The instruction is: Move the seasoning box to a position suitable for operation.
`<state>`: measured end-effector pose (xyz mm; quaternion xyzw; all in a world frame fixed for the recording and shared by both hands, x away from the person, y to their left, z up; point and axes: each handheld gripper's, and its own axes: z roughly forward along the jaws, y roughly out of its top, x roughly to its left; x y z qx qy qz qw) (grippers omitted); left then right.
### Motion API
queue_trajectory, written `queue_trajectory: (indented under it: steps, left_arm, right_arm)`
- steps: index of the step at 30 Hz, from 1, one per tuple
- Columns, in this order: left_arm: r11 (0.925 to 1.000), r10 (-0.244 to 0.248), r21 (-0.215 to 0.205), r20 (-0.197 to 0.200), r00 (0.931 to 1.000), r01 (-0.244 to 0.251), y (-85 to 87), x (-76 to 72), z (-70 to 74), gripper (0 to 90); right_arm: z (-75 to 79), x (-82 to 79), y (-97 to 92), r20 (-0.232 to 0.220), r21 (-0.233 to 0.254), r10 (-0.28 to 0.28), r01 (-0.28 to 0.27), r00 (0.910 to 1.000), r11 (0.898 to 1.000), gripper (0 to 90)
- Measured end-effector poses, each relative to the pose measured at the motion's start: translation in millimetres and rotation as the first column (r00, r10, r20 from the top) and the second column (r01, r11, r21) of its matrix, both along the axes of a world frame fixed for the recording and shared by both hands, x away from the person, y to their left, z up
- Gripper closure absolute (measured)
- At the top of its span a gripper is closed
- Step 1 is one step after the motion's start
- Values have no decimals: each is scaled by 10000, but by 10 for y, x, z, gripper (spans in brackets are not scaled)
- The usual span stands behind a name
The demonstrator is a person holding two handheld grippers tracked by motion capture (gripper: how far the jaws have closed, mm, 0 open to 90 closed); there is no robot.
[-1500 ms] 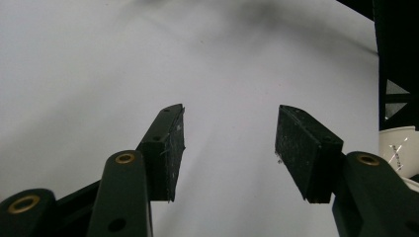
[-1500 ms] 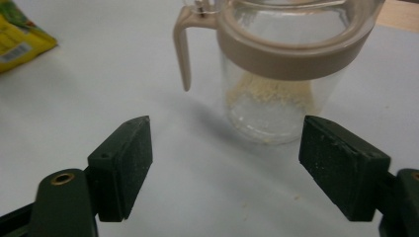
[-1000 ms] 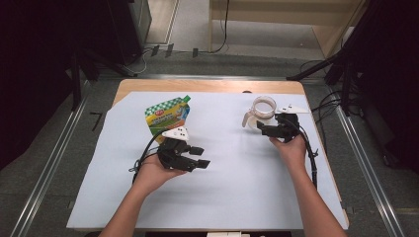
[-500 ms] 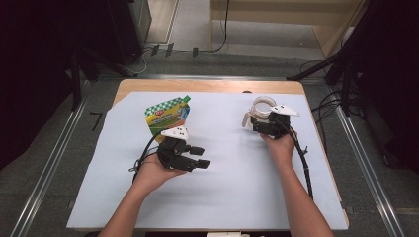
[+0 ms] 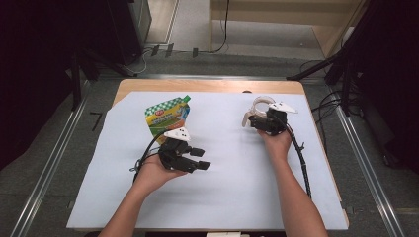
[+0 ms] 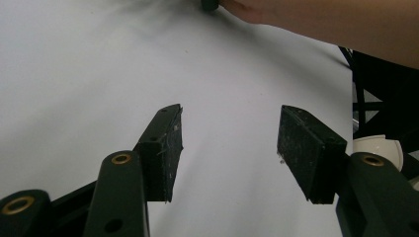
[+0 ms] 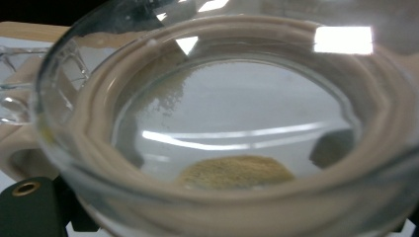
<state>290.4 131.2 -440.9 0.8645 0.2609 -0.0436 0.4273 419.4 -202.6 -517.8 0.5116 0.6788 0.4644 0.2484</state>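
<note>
At the far right of the pale blue mat point(image 5: 232, 197), well to the right of the green-and-orange pouch point(image 5: 167, 116), the right gripper point(image 5: 253, 121) holds a clear glass jar point(image 5: 261, 106) by its rim, which sits between its jaws; they have just been opening slightly, and whether they have let go cannot be told. The step looks like setting the jar down on the mat, so the next move would call for freeing the rim cleanly without tipping the glass. In the right gripper view the jar point(image 7: 232, 138) is a round, see-through vessel with a tan sealing ring and a clear clasp piece at one side, a small heap of yellowish powder lying inside. Just below the pouch, the left gripper point(image 6: 230, 148) waits with jaws apart and nothing between them.
</note>
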Motion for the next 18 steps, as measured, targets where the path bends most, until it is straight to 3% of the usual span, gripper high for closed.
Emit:
queue_trajectory:
  steps: [8, 18]
  left_arm:
    - [10000, 4, 54, 15, 10000, -4, -11, 1, -12, 436]
    - [9999, -22, 153, 36, 10000, 21, -10, 7, -19, 435]
  right_arm:
    - [41, -31, -25, -86, -50, 276, -277, 9996, 9996, 114]
    - [198, -183, -83, 141, 26, 806, -807, 9966, 9967, 120]
